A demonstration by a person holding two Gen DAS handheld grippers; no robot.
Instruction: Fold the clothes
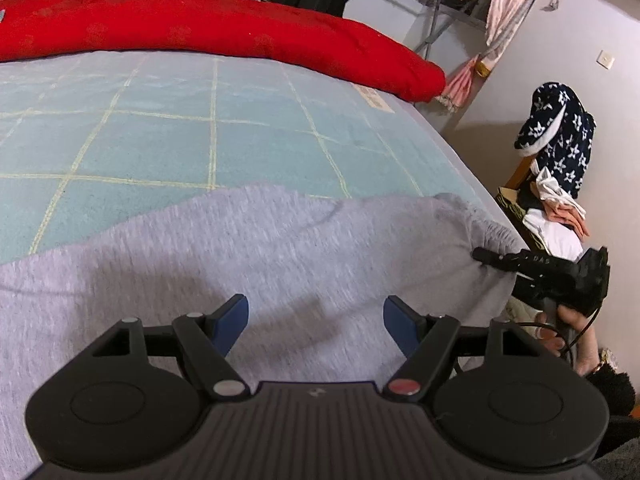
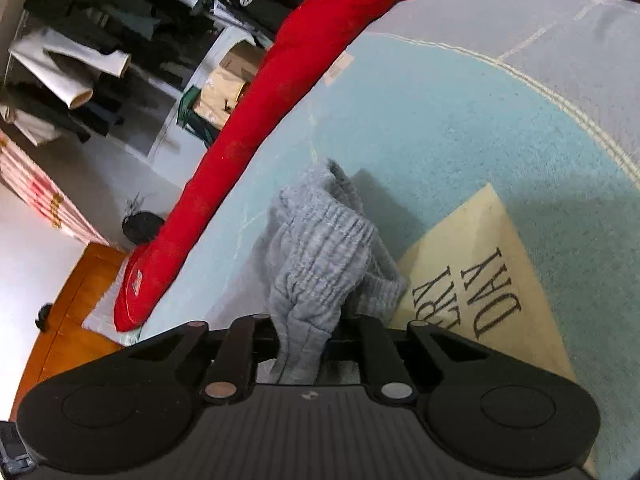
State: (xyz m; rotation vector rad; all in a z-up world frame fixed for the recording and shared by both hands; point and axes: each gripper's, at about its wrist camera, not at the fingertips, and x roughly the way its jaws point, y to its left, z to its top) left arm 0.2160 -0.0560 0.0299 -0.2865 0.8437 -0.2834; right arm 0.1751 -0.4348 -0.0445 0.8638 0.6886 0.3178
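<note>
A grey knit garment lies spread over the near part of the bed. My left gripper hovers just above it, its blue pads wide apart with nothing between them. At the bed's right edge my right gripper pinches the garment's ribbed waistband corner. In the right wrist view that ribbed band bunches up and runs down between the jaws of the right gripper, which is shut on it. The cloth hides the fingertips there.
The bed has a light blue checked sheet with a red quilt rolled along its far side. A cream cloth with black letters lies beside the waistband. A chair piled with a star-patterned garment stands by the wall.
</note>
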